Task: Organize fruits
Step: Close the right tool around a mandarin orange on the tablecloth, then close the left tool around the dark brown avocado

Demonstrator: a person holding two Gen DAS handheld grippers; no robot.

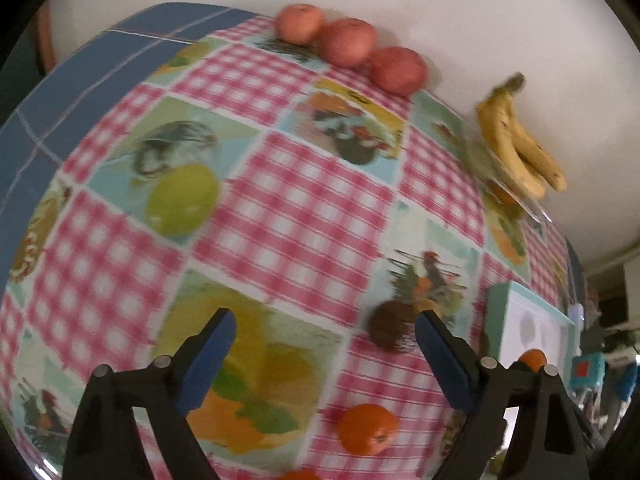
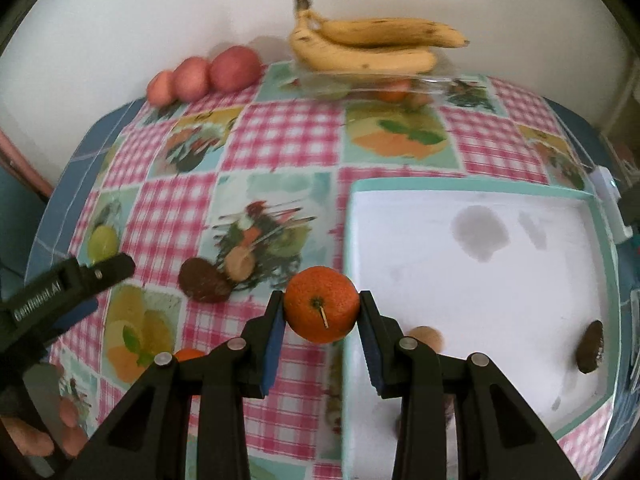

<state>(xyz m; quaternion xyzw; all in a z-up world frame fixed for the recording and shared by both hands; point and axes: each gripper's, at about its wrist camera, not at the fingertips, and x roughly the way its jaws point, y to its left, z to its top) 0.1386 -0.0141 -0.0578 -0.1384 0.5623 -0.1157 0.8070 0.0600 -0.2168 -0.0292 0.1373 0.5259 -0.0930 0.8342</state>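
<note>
A: Count, please. Fruit on the desk (image 2: pixel 288 136), under its pink gingham fruit-print cloth?

B: Three round red apples (image 2: pixel 234 68) in a row at the far edge by the wall. One bunch of yellow spotted bananas (image 2: pixel 360 46) resting across a clear plastic dish (image 2: pixel 436 86); I cannot count the individual bananas or the blurred fruit beneath. One dark brown rough-skinned round fruit (image 2: pixel 202 280) on the cloth. Small orange tangerines: one clamped, one loose on the cloth (image 1: pixel 368 428), at least one more partly hidden.

A: The tray?

B: One white square tray with a teal rim (image 2: pixel 472 188). Inside it, one dark brown oval fruit (image 2: pixel 591 347) near the right wall and one tan round item, mostly hidden.

A: Grippers?

B: Right gripper (image 2: pixel 322 312) is clamped on the tangerine in its jaws (image 2: pixel 322 308), held above the tray's left rim. Left gripper (image 1: pixel 324 356) has its jaws wide apart, nothing between them, over the cloth.

A: Orientation of the held tangerine?

B: Stem end faces the right wrist camera, thin stalk pointing down-right. Near-round, so no clear long axis.
</note>
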